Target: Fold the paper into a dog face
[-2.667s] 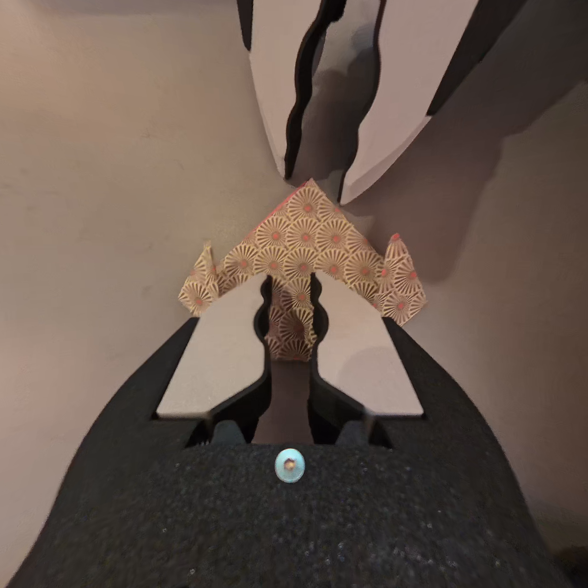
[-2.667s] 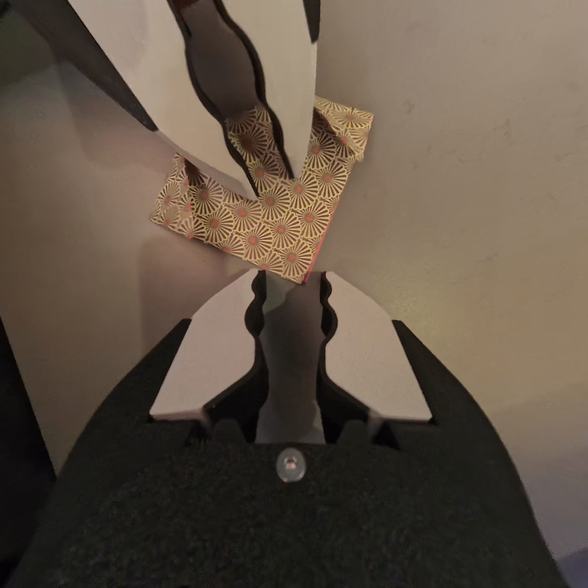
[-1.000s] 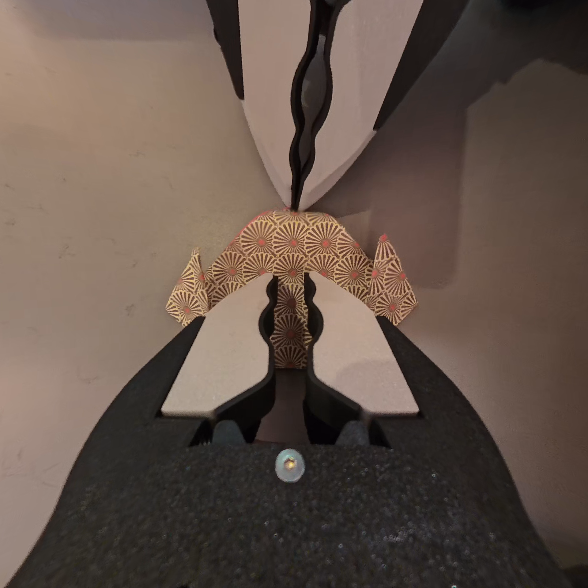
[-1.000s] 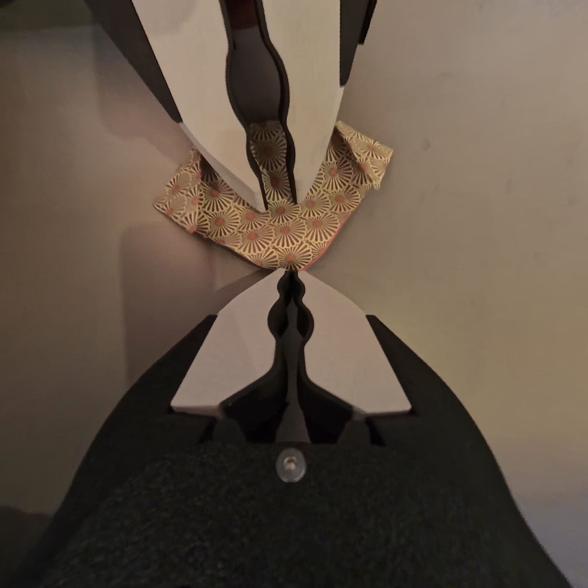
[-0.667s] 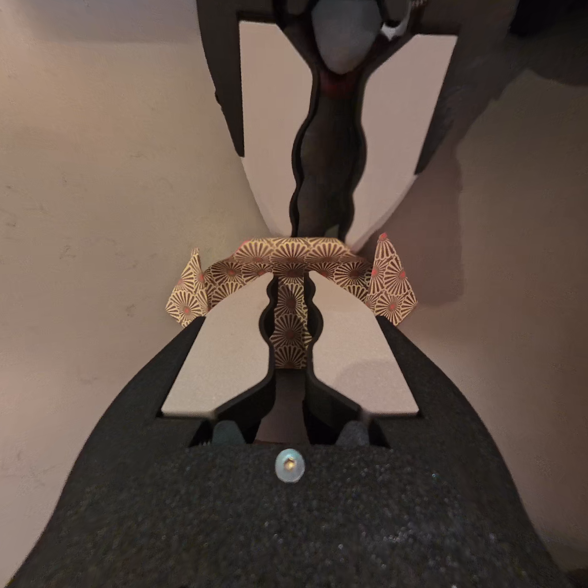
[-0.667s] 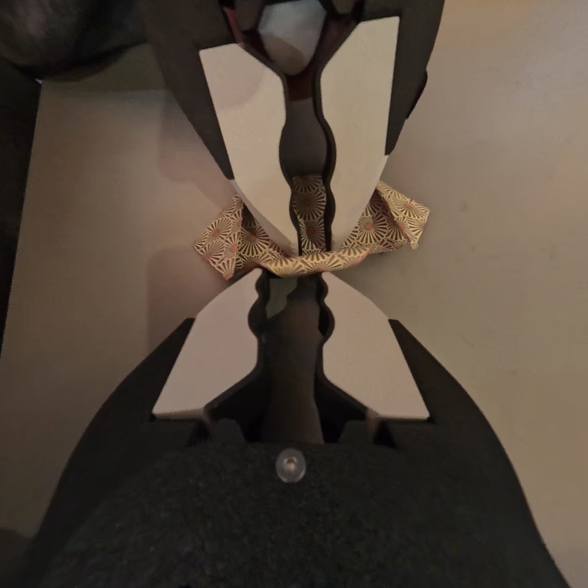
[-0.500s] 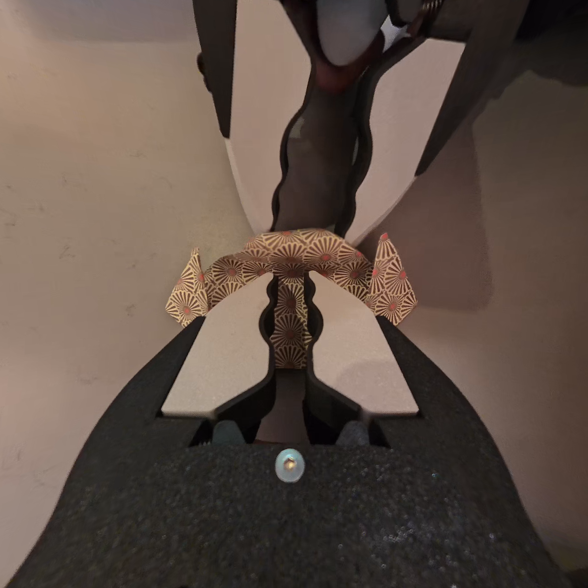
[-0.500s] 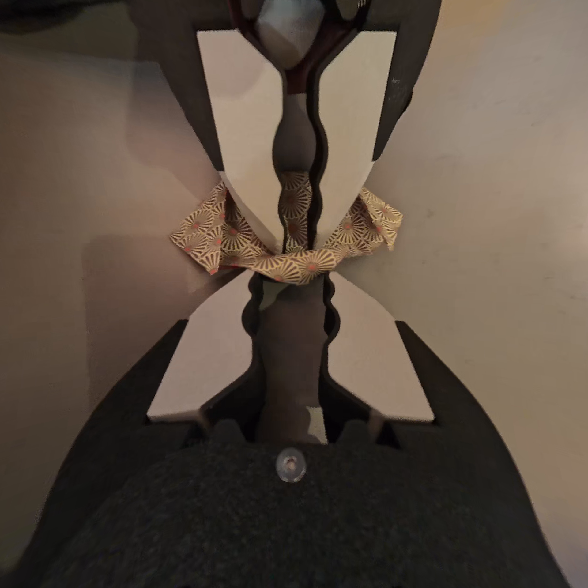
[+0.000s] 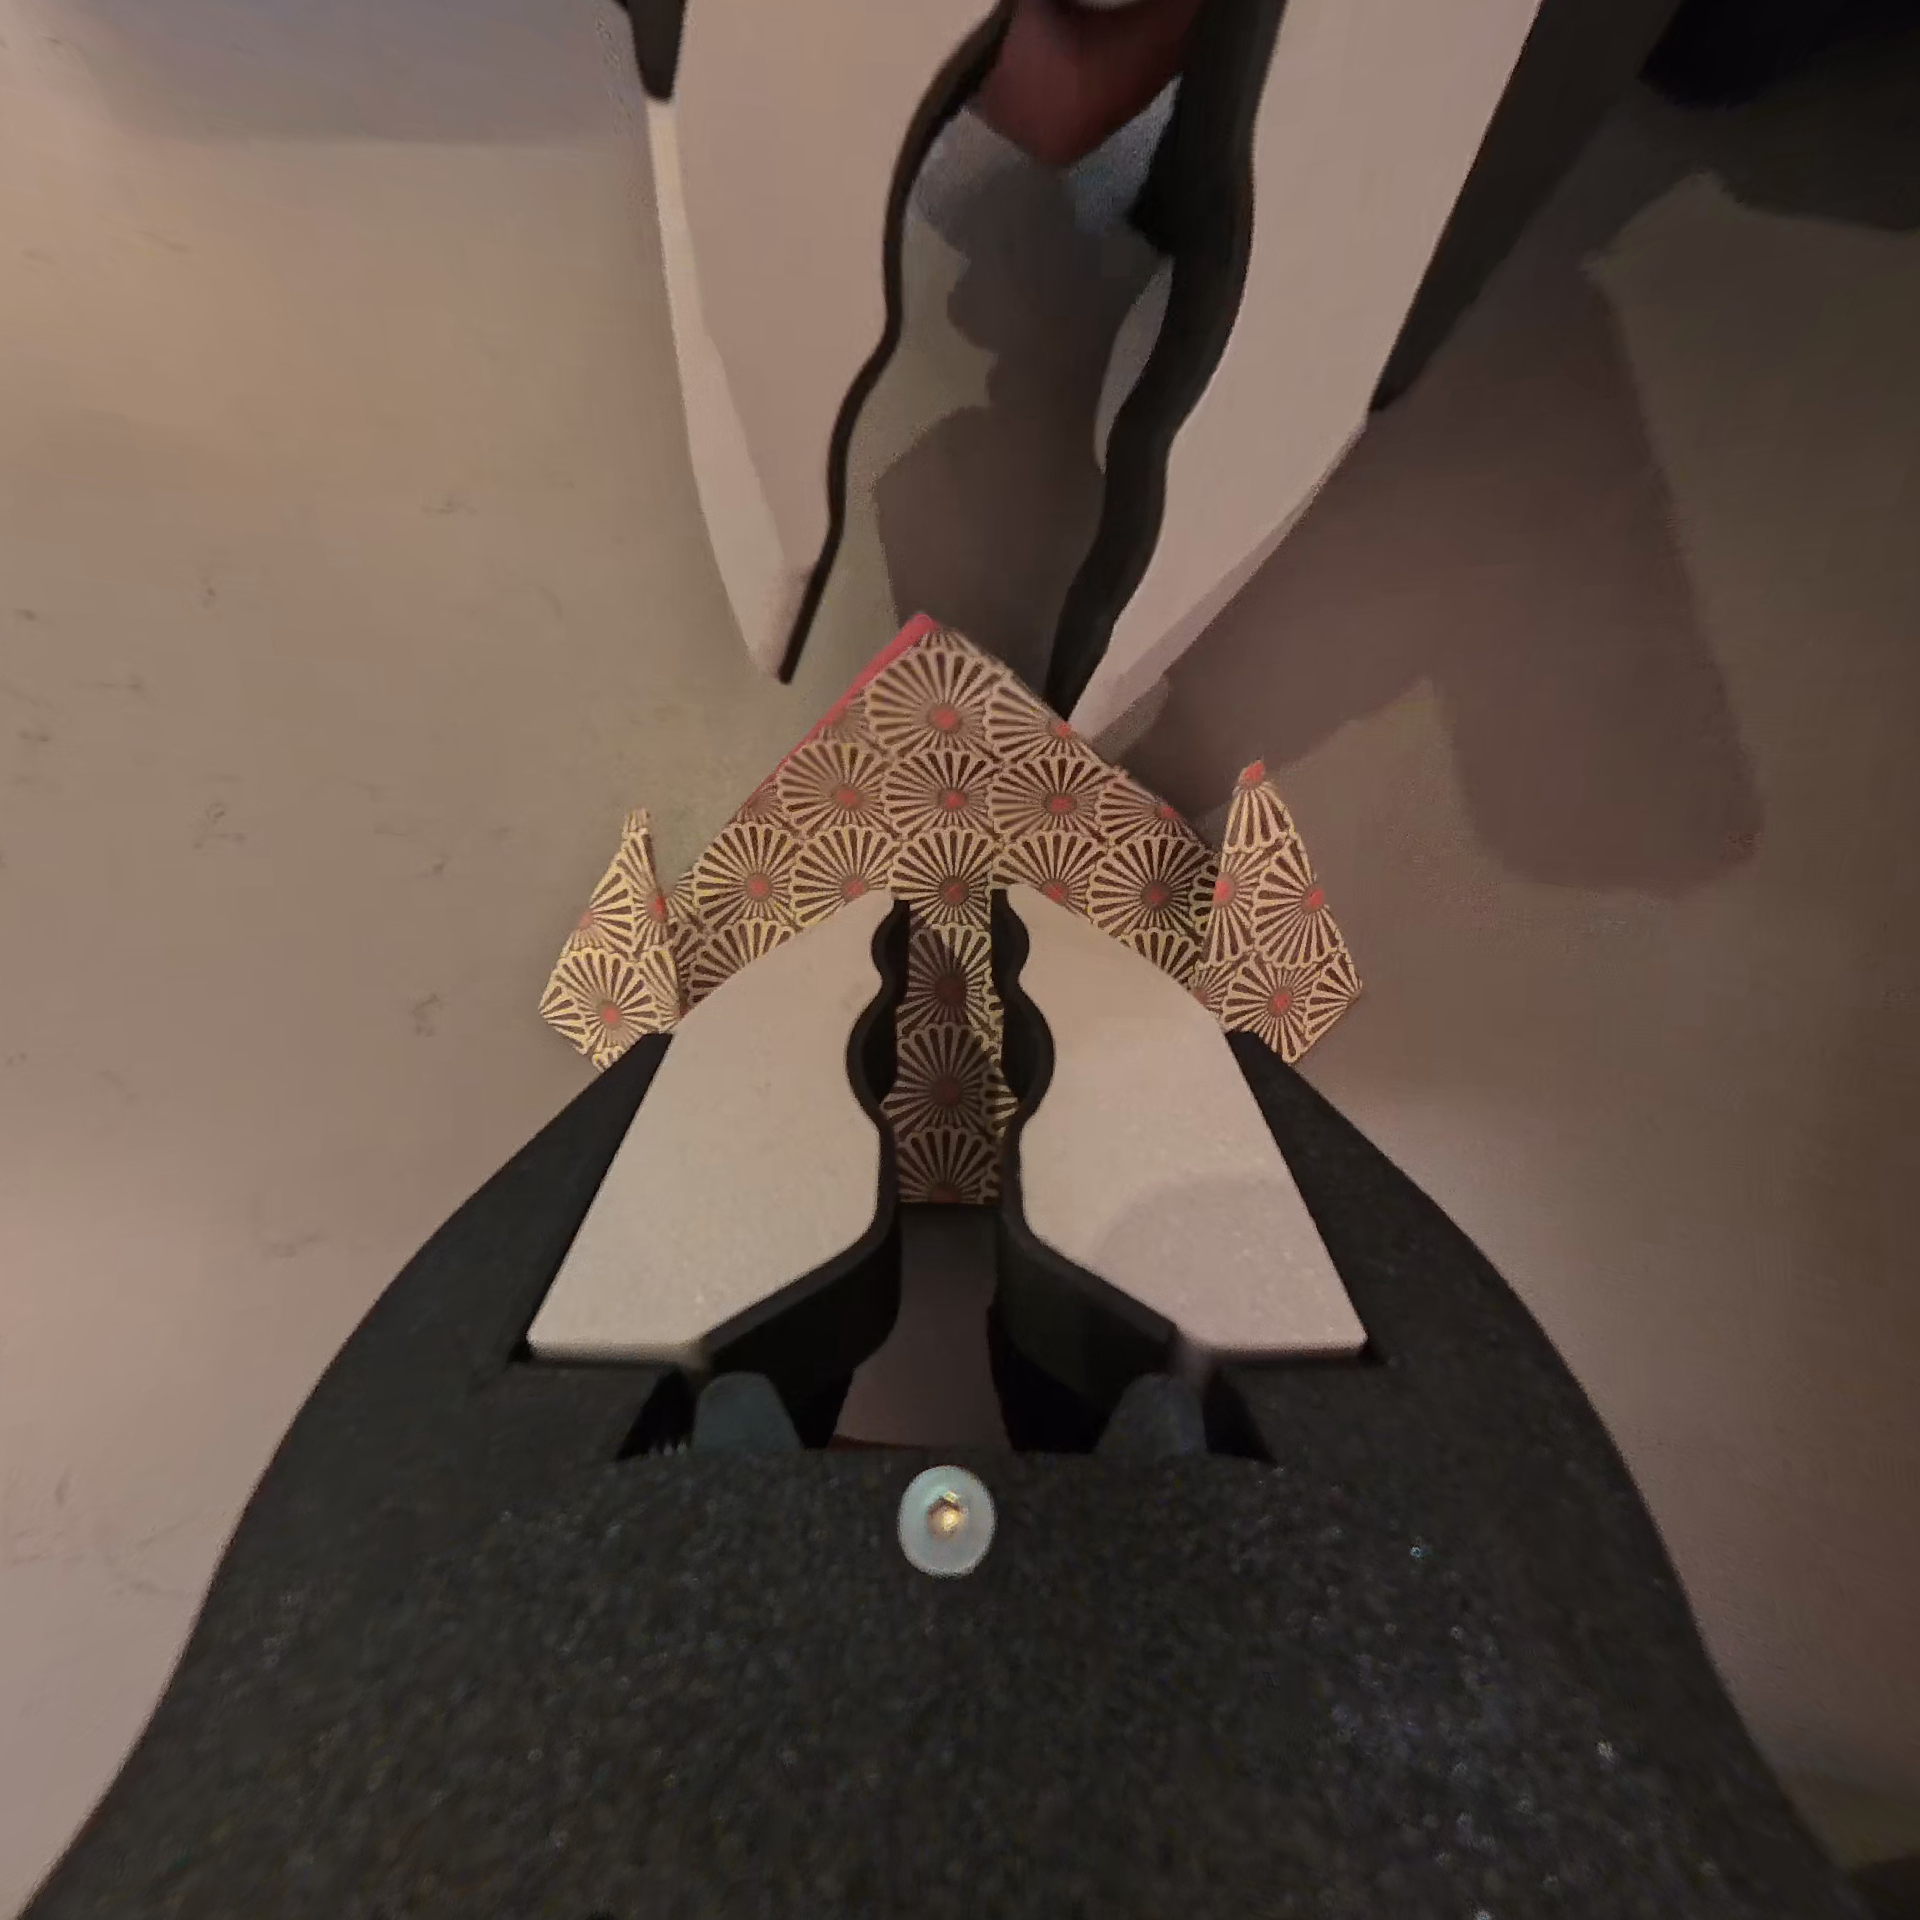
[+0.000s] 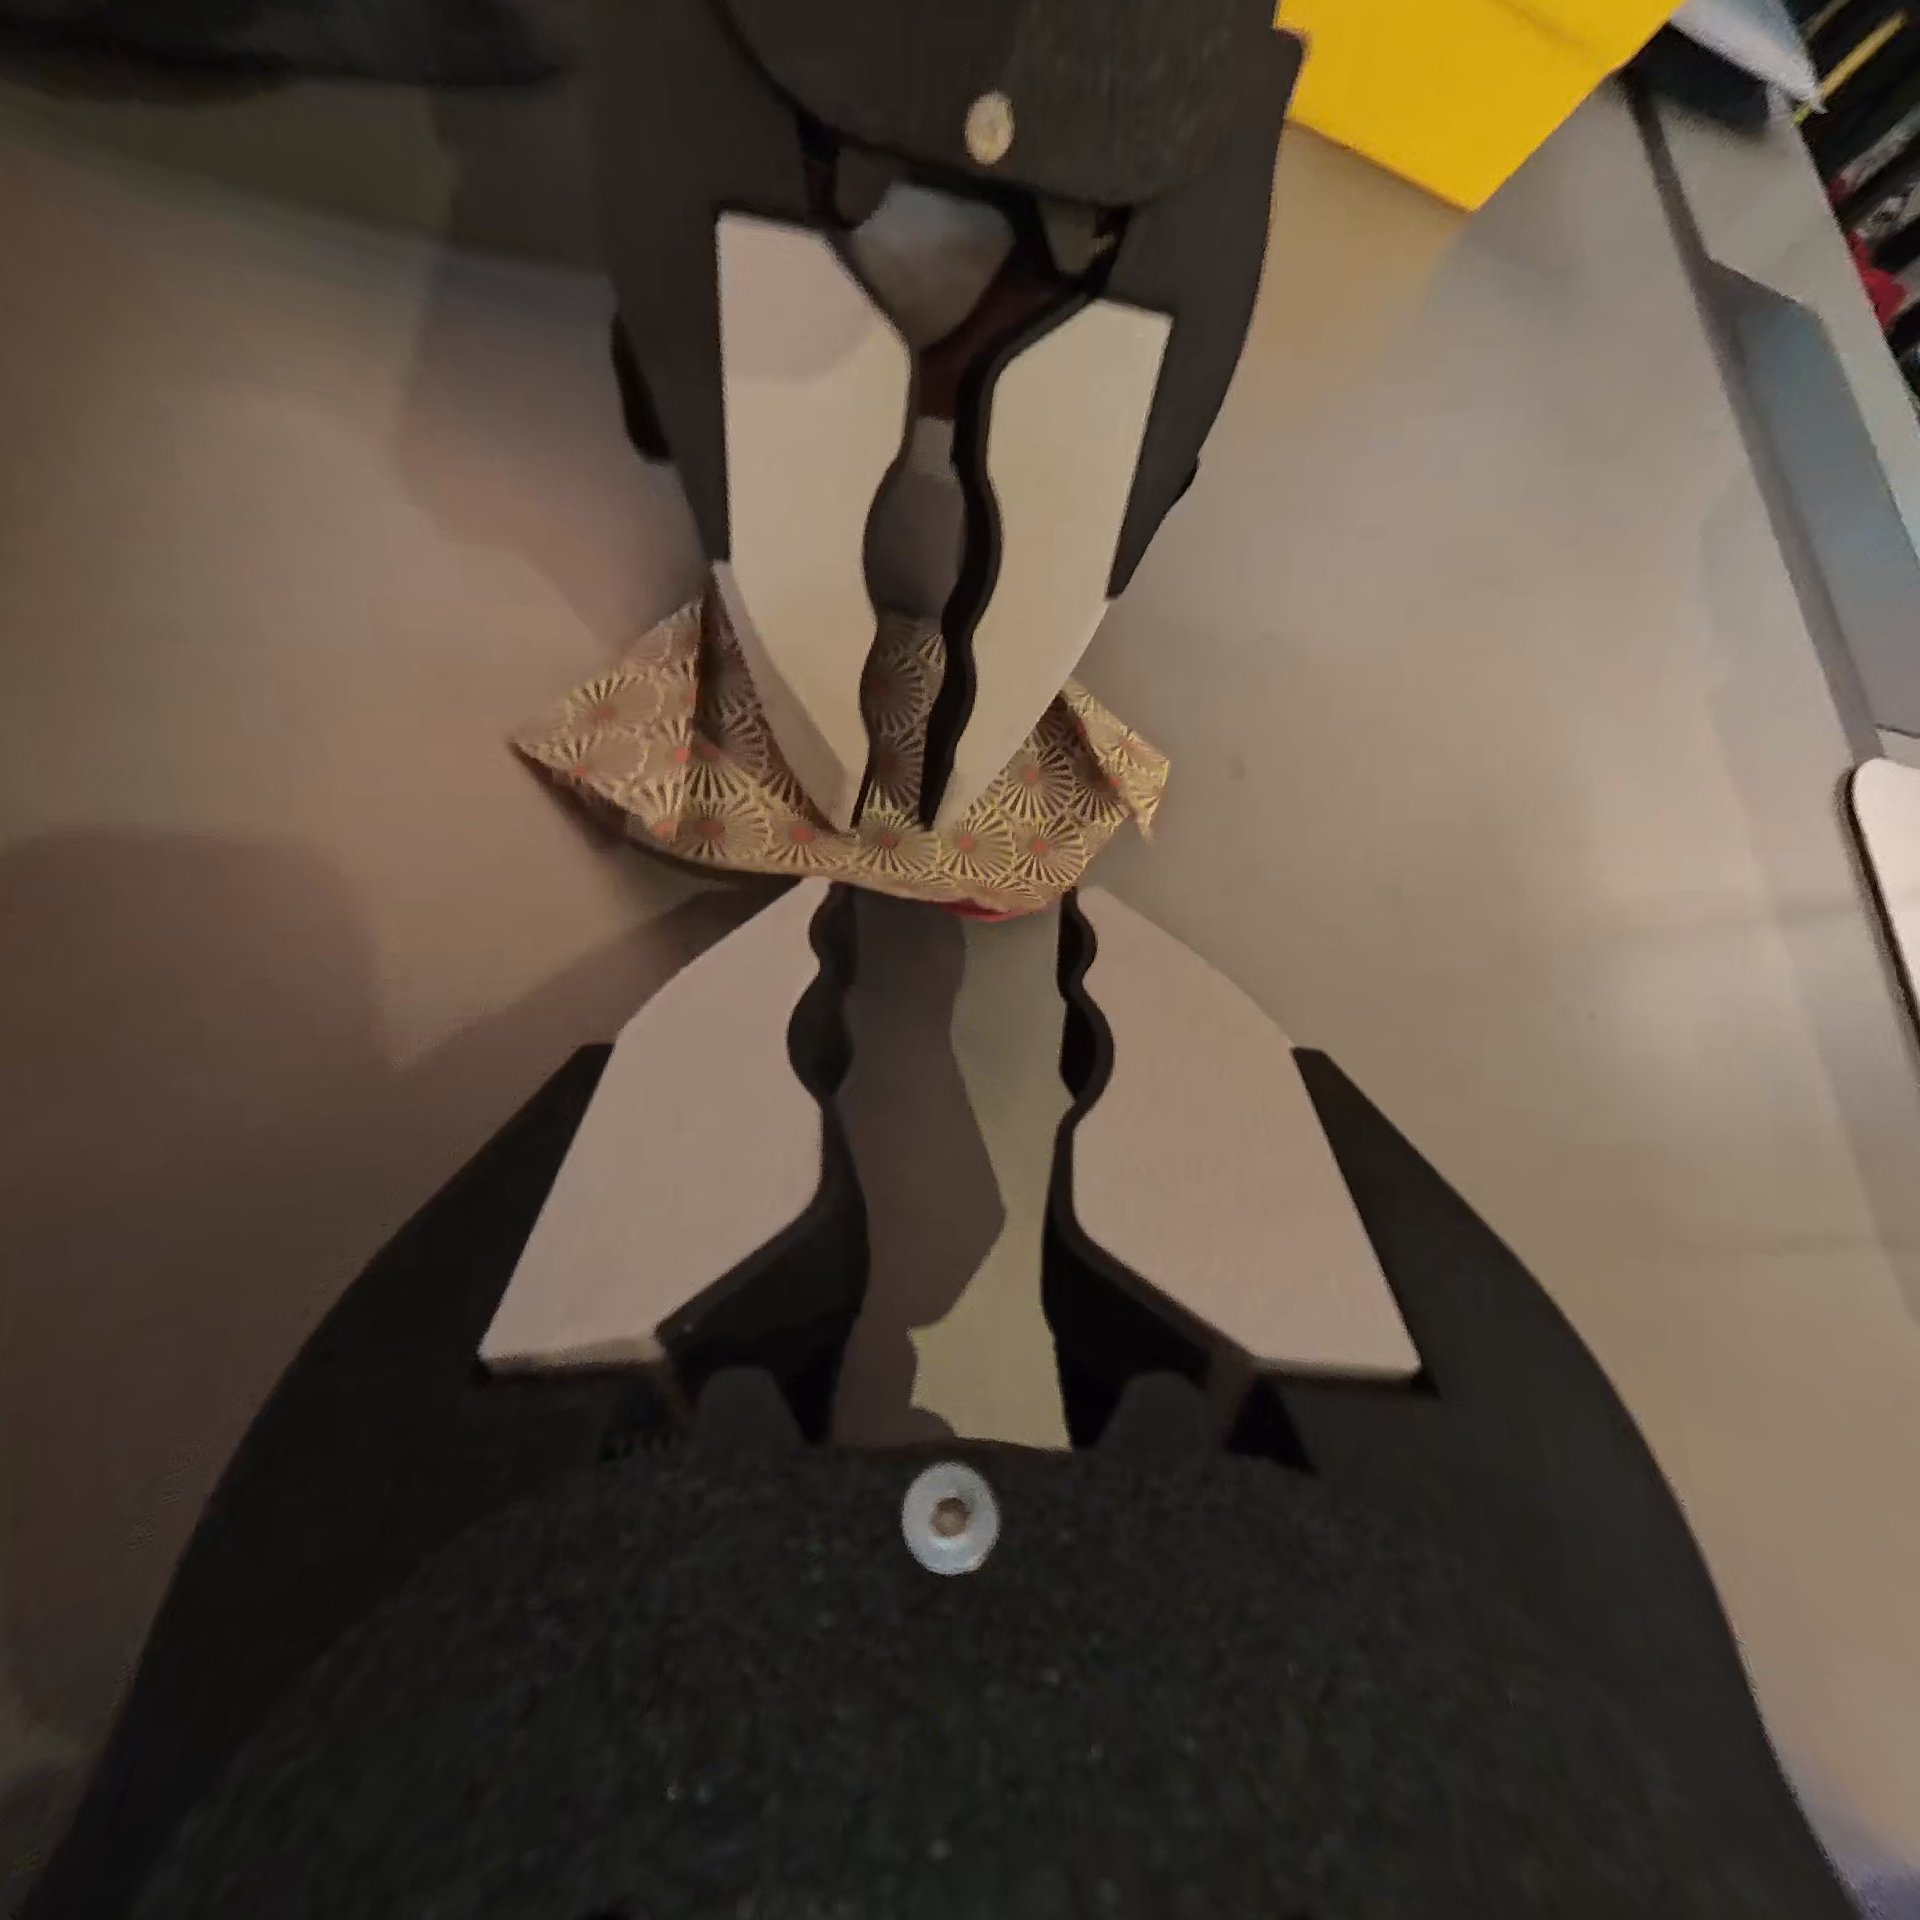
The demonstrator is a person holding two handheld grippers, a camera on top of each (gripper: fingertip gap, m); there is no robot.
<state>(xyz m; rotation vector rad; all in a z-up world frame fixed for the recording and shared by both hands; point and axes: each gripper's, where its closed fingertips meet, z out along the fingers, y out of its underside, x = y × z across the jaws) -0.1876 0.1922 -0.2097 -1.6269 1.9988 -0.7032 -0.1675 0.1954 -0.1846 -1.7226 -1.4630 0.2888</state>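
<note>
The folded paper (image 9: 940, 821), gold-brown fan pattern with red dots, lies flat on the table with an ear flap standing up at each side. Its pointed tip faces my right gripper. My left gripper (image 9: 948, 906) rests on top of the paper with its jaws a narrow gap apart, and the paper shows through that gap. My right gripper (image 10: 951, 904) is open and empty, its fingertips either side of the paper's point (image 10: 935, 868). It also shows in the left wrist view (image 9: 930, 675). The left gripper shows in the right wrist view (image 10: 896, 821).
The pale table (image 9: 312, 623) stretches to both sides of the paper. A yellow box (image 10: 1455, 94) stands at the far right. A grey raised ledge (image 10: 1766, 468) and a white flat object (image 10: 1886, 883) lie along the right edge. Both grippers' tips are close together, under 4 cm apart.
My right gripper has gone from shut to open and has drawn back slightly. The paper's far tip, first pushed round and curled, now lies as a flat point. The left gripper has not moved.
</note>
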